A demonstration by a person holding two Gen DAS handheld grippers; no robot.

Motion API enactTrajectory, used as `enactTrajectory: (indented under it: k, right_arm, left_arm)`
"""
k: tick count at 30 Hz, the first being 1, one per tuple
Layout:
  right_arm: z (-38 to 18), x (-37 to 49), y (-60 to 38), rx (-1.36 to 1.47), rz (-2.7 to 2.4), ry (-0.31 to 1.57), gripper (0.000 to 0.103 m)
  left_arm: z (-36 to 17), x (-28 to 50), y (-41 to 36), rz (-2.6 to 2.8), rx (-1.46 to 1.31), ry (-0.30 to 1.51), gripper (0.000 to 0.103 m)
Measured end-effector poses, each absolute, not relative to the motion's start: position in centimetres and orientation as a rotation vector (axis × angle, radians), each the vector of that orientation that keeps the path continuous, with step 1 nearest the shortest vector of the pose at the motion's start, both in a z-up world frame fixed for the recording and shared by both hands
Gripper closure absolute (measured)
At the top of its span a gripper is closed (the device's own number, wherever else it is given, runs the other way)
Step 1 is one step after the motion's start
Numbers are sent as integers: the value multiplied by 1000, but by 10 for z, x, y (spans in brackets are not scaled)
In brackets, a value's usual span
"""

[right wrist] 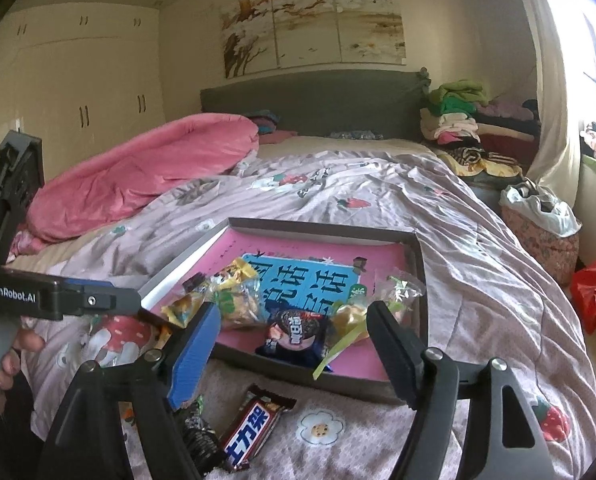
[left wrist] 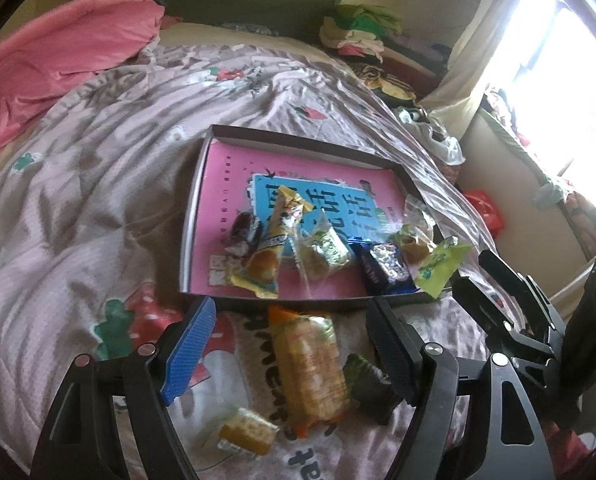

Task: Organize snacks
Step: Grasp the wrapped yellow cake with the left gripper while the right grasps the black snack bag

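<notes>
A: Where do things stand with the snacks?

B: Most already lie in the shallow box (left wrist: 202, 184) on the bed (left wrist: 78, 208), bunched along the box's near edge. Still out on the quilt, just short of that edge, are a long pack of biscuits (left wrist: 311, 364), a small dark packet (left wrist: 367, 380) touching its right side, and a small yellow cake (left wrist: 246, 432) nearer the foot of the bed. The right wrist view also shows a chocolate bar (right wrist: 254, 428) and a crumpled dark wrapper (right wrist: 200, 436) on the quilt.

A: And the grippers?

B: The left gripper (left wrist: 294, 348) is spread wide with the biscuit pack between its fingers, not pressed. The right gripper (right wrist: 294, 344) also stands apart and empty, hanging over the box's near edge.

A: What could go wrong?

B: The quilt is soft and rumpled, so I'd expect a finger coming down on the biscuits to pinch fabric with the wrapper, or catch the dark packet too. The wrapper looks slick; a shallow pinch could let it slide out.

A: Anything at the box?

B: The green packet (left wrist: 441, 268) hangs over the box's right near corner. A nudge to the rim could tip it out, and the two grippers are close enough to knock together.
</notes>
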State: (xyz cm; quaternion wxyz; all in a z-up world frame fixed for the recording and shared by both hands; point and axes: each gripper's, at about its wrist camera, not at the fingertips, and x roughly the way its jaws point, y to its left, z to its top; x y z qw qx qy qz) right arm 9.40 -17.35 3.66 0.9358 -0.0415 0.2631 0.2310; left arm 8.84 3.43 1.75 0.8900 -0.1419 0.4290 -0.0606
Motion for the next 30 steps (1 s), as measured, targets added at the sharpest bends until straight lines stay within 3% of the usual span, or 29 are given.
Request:
enactTrajectory:
  k: [30]
  right_arm:
    - [27,64,-146,-198,587,597,25]
  left_arm:
    - [6,59,52,-102,-251,914,24]
